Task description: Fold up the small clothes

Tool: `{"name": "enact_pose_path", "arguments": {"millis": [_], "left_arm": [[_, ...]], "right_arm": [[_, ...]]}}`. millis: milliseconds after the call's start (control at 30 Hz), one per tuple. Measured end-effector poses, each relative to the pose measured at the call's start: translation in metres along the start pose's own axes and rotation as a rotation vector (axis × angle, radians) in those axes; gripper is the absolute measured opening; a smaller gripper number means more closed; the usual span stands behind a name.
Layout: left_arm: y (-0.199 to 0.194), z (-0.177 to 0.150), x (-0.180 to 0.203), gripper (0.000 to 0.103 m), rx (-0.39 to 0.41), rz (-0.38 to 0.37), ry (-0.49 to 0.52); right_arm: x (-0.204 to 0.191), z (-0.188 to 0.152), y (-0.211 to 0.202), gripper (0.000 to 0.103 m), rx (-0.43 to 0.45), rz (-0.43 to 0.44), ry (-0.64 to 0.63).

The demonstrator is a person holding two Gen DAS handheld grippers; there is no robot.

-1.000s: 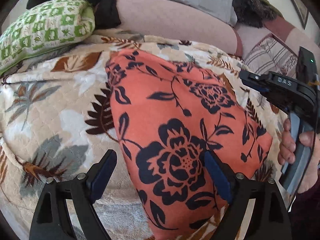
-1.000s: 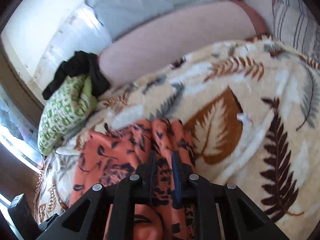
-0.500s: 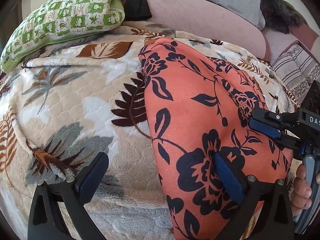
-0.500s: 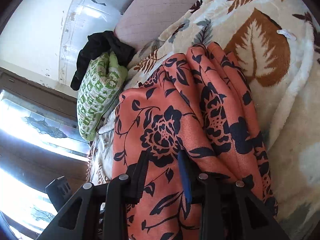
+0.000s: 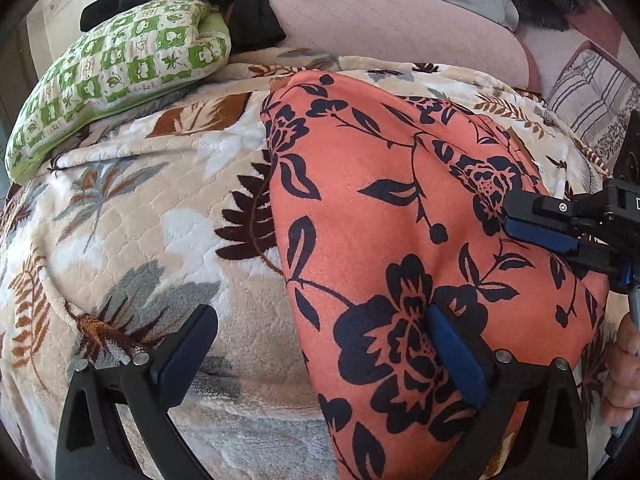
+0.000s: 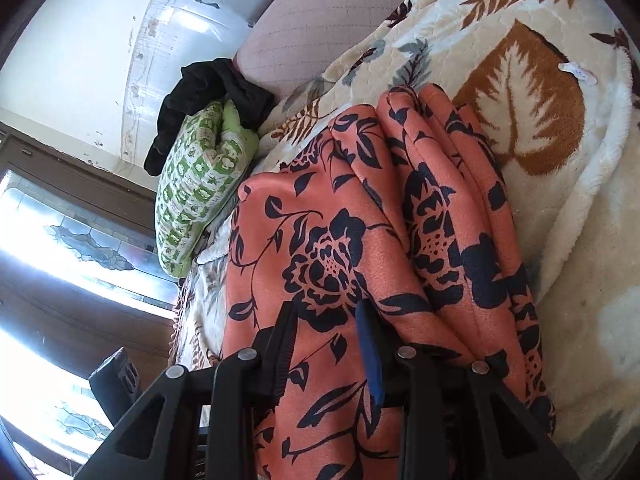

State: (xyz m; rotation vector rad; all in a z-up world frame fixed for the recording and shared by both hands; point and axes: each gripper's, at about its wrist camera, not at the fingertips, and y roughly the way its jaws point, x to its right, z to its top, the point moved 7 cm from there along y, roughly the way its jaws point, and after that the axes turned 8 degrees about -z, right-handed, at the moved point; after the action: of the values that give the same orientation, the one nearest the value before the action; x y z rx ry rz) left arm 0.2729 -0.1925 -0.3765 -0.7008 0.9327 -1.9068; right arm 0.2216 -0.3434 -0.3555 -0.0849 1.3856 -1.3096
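Note:
An orange garment (image 5: 392,216) with a dark floral print lies folded on a leaf-patterned blanket (image 5: 132,216). It also shows in the right wrist view (image 6: 320,264), with bunched folds along its right side. My left gripper (image 5: 320,344) is open, its right finger (image 5: 456,356) over the garment's near part and its left finger over the blanket. My right gripper (image 6: 328,344) has its jaws partly apart with a layer of the garment between them. It also shows at the garment's right edge in the left wrist view (image 5: 536,228).
A green-and-white patterned pillow (image 5: 112,76) with a black cloth (image 5: 224,4) on it lies at the bed's far left. A pink bolster (image 5: 400,28) and a striped cushion (image 5: 592,96) lie along the back. A bright window (image 6: 60,240) is at the left.
The right gripper's jaws have spread from tight on the bunched cloth to partly apart. The garment now lies flatter on the blanket. The left gripper stays open and has shifted slightly.

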Motion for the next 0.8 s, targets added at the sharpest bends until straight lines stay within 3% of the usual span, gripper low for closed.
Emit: {"name": "enact_pose_path", "arguments": {"millis": [133,267,333,433,533,600,800], "left_arm": [[-0.002,0.003,0.002,0.103,0.003,0.009,0.035],[-0.006,0.008,0.004,0.103,0.011,0.031,0.056],[-0.007,0.011,0.005,0.103,0.019,0.043,0.068],[-0.005,0.012,0.006,0.103,0.024,0.045,0.074],[-0.003,0.012,0.004,0.103,0.016,0.026,0.058],[-0.003,0.012,0.003,0.103,0.015,0.017,0.051],[-0.003,0.01,0.002,0.103,0.013,0.014,0.044]], "right_arm": [[-0.011,0.003,-0.006,0.034,0.005,-0.056,-0.048],[-0.04,0.024,-0.027,0.034,0.164,-0.257,-0.248],[-0.047,0.036,-0.026,0.034,0.18,-0.325,-0.291],[-0.038,0.046,-0.007,0.034,0.139,-0.303,-0.221],[-0.01,0.046,0.029,0.035,0.038,-0.34,-0.157],[-0.005,0.049,0.025,0.035,0.052,-0.29,-0.115],[-0.006,0.046,0.023,0.035,0.058,-0.297,-0.136]]}}
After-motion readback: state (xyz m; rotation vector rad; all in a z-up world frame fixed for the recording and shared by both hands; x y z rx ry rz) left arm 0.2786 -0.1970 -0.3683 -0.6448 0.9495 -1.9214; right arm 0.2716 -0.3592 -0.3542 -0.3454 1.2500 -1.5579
